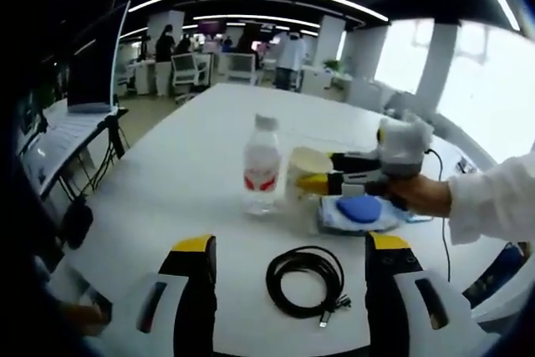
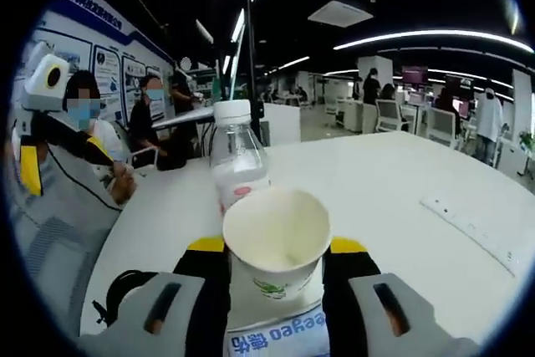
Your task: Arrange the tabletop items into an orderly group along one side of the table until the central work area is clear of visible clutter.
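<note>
While office desks and ceiling light strips fill the room behind, the white counter (image 1: 184, 173) carries a water bottle (image 1: 262, 165) beside a paper cup (image 2: 277, 238). Right gripper (image 2: 277, 250) jaws pinch that cup; left gripper (image 1: 288, 248) jaws stand spread around a coiled black cable (image 1: 306, 282).

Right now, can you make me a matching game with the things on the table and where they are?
Things:
1. paper cup
2. water bottle
3. black cable
4. blue-lidded pack

Places or states:
A. coiled on the table between the left hand-held gripper's jaws
B. standing upright with a white cap, just behind the cup
C. between the right hand-held gripper's jaws
D. lying flat on the table under the right hand-held gripper

Pairs: 1-C, 2-B, 3-A, 4-D
</note>
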Demonstrator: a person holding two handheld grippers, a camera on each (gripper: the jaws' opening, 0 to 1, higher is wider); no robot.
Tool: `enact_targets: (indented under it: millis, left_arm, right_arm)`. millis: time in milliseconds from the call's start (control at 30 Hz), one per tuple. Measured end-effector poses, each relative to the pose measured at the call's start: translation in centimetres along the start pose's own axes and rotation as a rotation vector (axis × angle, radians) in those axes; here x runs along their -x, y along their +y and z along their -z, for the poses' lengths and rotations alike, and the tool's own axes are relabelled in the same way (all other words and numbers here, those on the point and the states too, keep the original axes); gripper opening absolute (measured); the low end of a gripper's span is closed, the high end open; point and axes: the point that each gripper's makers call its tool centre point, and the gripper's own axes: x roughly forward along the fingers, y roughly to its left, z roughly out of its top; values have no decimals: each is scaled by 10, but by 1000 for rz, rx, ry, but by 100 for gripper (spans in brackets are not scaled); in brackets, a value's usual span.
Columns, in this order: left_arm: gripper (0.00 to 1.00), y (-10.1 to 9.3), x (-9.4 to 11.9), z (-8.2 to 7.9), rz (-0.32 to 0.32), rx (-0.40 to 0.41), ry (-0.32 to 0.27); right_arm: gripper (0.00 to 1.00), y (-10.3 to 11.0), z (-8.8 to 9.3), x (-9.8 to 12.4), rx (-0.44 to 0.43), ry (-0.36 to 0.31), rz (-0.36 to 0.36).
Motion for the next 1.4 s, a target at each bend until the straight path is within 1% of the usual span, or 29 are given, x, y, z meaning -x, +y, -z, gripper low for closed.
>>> enact_targets:
  millis: [133,167,233,267,400,500,567,633,733,767,833,1133,1300,1400]
  left_arm:
    - [68,-1,0,0,1,-1,-2]
    - [68,-2,0,0,2,0,-2]
    - [68,-2,0,1,5,17,0]
    - [68,-2,0,1,5,20,0]
    - [68,-1,1,0,5,21,-4]
    - [67,-2,0,1,7,24,-4]
    - [67,-3,0,1,9,24,-4]
    - [67,-3,0,2,12,27,2]
    - [67,-3,-1,3,20,30,4]
    - [67,-4,-1,2,23,30,2]
    - [67,-4,-1,2,24,25,1]
    - [67,-3,0,-1,24,36,-8]
    - [68,-4,0,0,31,38,-8]
    - [68,-5,0,1,34,39,-7]
  right_arm:
    - [40,7,5,4,15,11,-5]
    - [40,7,6,4,9,12,-3]
    - [41,5,8,2,-41,-14,9]
    - [41,4,10,0,-41,-18,16]
    - [41,8,11,-1,-28,-22,10]
    - [41,8,17,-5,-37,-19,8]
    - [41,11,13,-5,-35,-21,6]
    - [41,13,14,-8,-30,-16,4]
    - [41,13,20,-11,-9,6,8]
    - [41,14,19,-10,-8,-5,9]
    - [41,15,16,-10,-9,-6,12]
    - [42,13,22,-12,0,10,12]
    - [43,11,24,-13,0,13,16]
    - [49,11,23,-12,-10,8,20]
